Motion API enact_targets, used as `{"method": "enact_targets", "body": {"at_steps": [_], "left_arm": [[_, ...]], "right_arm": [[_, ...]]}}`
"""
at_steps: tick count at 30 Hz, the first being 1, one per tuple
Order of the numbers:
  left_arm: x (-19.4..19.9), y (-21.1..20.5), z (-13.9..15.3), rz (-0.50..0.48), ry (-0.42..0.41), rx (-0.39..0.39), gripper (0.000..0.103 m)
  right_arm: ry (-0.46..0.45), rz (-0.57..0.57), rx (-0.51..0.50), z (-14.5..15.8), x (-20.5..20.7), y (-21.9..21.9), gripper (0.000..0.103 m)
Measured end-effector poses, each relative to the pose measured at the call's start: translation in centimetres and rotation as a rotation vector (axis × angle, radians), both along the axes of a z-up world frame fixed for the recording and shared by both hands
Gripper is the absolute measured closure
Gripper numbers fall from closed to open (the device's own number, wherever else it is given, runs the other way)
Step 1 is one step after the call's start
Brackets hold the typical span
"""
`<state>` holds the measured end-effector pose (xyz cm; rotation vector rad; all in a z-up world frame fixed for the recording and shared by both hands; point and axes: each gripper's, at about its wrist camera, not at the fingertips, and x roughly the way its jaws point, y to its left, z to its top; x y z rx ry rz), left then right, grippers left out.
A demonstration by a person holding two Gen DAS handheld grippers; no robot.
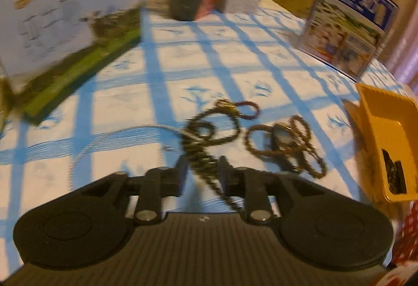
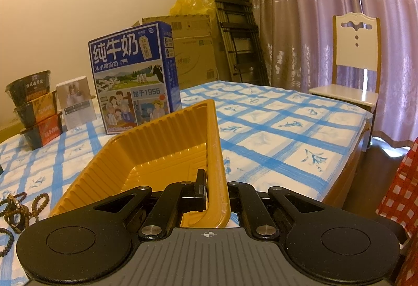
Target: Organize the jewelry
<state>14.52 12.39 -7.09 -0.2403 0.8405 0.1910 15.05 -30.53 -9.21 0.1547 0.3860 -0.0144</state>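
Left wrist view, heavily motion-blurred. Left gripper partly open, angled down at the blue-and-white checked tablecloth. Dark bead strand lying between the pads, running from a coiled heap of beads further out — pads not pressing it, gap visible on both sides. Brown bead bracelets just right of the heap, looped around a small dark piece; type of piece unclear through blur. Thin pale chain curving off to the left on the cloth.

Yellow ribbed tray at the right edge, tilted; something dark and beaded low in its corner.

Right wrist view, sharp. Right gripper clamped shut on the tray's side wall — one finger inside, one outside, tray lifted at an angle over the table. Bracelets visible at lower left on the cloth.

Blue milk carton, stacked food bowls, small white box standing behind.
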Motion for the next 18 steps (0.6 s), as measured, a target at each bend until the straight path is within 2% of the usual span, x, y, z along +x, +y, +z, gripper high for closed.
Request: {"method": "enact_targets", "body": {"at_steps": [5,10,13,14,16,18], "left_arm": [[1.7,0.0,-1.9,0.041,0.02,0.008,0.067],[2.9,1.0,-3.3,0.119,0.025,-0.038,0.066],[3.2,0.8,-4.2,0.131,0.046,-0.015,0.067],[3.1,0.5,-4.3,0.126,0.043,0.008,0.068],[2.5,0.3,-4.3,0.125,0.054,0.047,0.079],[1.8,0.6,-4.3,0.133,0.061,0.064,0.081]], "right_arm": [[-0.001,0.003,-0.002,0.0,0.0,0.0,0.098],[-0.002,0.003,-0.003,-0.1,0.0,0.0,0.098],[-0.002,0.004,-0.005,-0.1,0.0,0.0,0.098],[-0.001,0.004,-0.004,-0.1,0.0,0.0,0.098],[-0.002,0.004,-0.003,-0.1,0.0,0.0,0.098],[-0.001,0.002,0.0,-0.1,0.0,0.0,0.098]]}}
